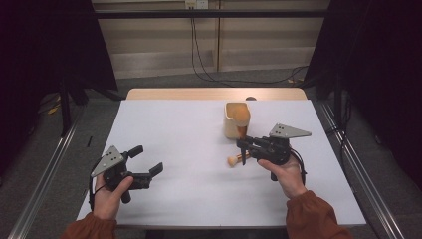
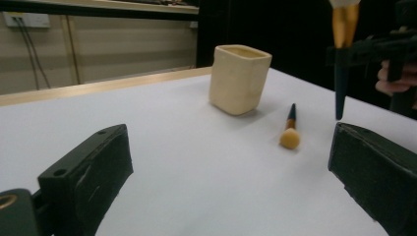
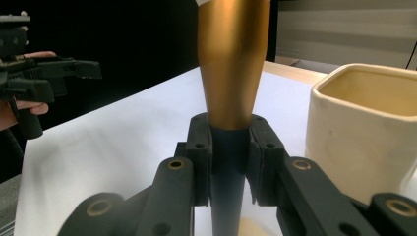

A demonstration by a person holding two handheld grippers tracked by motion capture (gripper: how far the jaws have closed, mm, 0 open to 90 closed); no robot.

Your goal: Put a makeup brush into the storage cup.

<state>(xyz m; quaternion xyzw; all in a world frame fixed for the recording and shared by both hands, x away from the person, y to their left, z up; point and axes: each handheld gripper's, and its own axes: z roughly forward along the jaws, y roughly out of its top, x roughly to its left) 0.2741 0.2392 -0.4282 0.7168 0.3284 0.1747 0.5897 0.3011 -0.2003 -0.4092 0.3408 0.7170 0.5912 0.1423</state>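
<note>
Right gripper view: the right claw [image 3: 229, 162] clamps the dark handle of an upright, light, stiff, slippery brush [image 3: 231, 69] just below its gold ferrule beside the cup [image 3: 364, 132], while the left claw [image 1: 148, 162] gapes wide and empty.

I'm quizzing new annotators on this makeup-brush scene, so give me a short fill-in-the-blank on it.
1. The right gripper is shut on a brush, bristles pointing ____.
2. The left gripper has its jaws ____.
3. The second brush lies on the ____.
4. The cream cup stands ____.

Missing words: up; open; table; upright
</note>
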